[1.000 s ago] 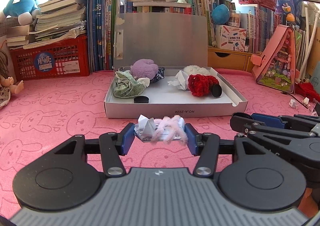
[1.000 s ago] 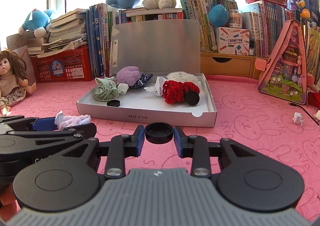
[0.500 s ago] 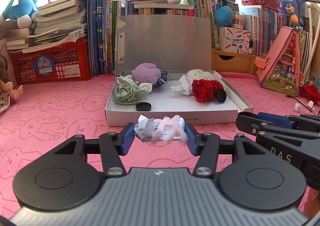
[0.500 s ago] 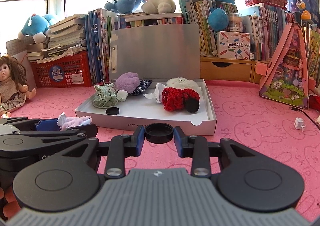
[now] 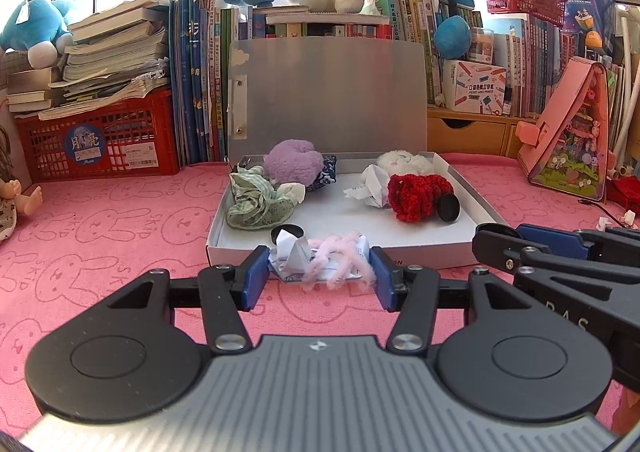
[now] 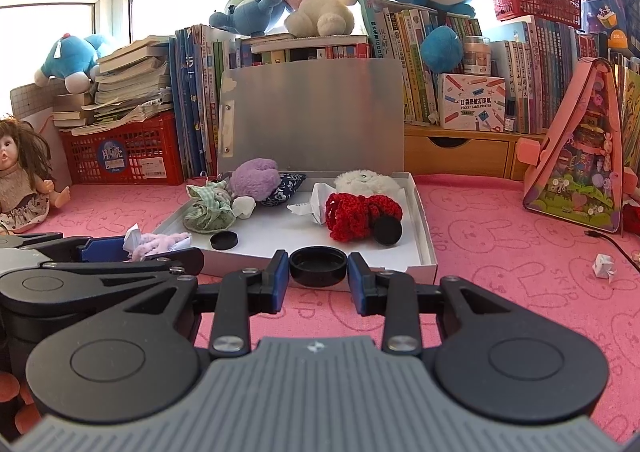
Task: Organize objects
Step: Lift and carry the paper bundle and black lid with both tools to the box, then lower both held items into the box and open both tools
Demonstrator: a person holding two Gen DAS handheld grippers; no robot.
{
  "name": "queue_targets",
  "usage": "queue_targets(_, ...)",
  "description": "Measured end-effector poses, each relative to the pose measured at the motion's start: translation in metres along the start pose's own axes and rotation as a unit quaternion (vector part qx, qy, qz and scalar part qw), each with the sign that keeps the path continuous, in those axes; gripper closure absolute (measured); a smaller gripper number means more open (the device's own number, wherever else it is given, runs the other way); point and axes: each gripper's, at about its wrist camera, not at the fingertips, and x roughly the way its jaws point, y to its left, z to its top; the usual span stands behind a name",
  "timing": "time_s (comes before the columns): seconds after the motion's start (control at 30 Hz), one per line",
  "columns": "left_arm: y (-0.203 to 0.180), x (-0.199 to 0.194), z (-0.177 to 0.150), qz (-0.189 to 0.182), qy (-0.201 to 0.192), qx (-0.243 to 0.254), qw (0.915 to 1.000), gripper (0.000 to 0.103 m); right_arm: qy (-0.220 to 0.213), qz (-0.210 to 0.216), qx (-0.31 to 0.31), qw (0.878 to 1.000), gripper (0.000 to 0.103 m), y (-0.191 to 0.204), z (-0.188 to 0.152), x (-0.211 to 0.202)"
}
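My left gripper (image 5: 319,272) is shut on a bundle of crumpled white paper and pink fuzzy wire (image 5: 320,258), held just in front of the near wall of the open white box (image 5: 464,248). My right gripper (image 6: 318,272) is shut on a black round cap (image 6: 318,266), also close to the box's front wall (image 6: 400,260). Inside the box lie a green cloth (image 5: 256,199), a purple plush (image 5: 294,161), a red knitted piece (image 5: 420,193), crumpled paper (image 5: 370,185) and two black caps (image 6: 224,240) (image 6: 387,231).
The box's grey lid (image 5: 332,95) stands upright at the back. Behind it are books, plush toys and a red crate (image 5: 100,143). A doll (image 6: 20,179) sits at the left, a pink triangular case (image 6: 576,171) at the right, and a small paper scrap (image 6: 604,266) on the pink mat.
Both grippers have drifted closer to the box and a little higher, so the box looks larger; the left one's bundle now overlaps the front wall. Both grips are unchanged.
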Motion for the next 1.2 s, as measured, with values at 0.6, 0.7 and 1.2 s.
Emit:
queue_targets(0.6, 0.002, 0.023, 0.018, 0.004, -0.008, -0.002, 1.0000, 0.043, -0.011, -0.007, 0.025, 1.000, 0.065, -0.008, 0.017, 0.019)
queue_targets(0.7, 0.003, 0.030, 0.022, 0.009, -0.010, 0.000, 0.9999, 0.043, -0.011, -0.008, 0.025, 1.000, 0.065, -0.010, 0.019, 0.024)
queue_targets(1.2, 0.005, 0.072, 0.030, 0.012, 0.003, -0.001, 0.9999, 0.043, 0.011, -0.006, 0.041, 0.999, 0.065, -0.025, 0.023, 0.057)
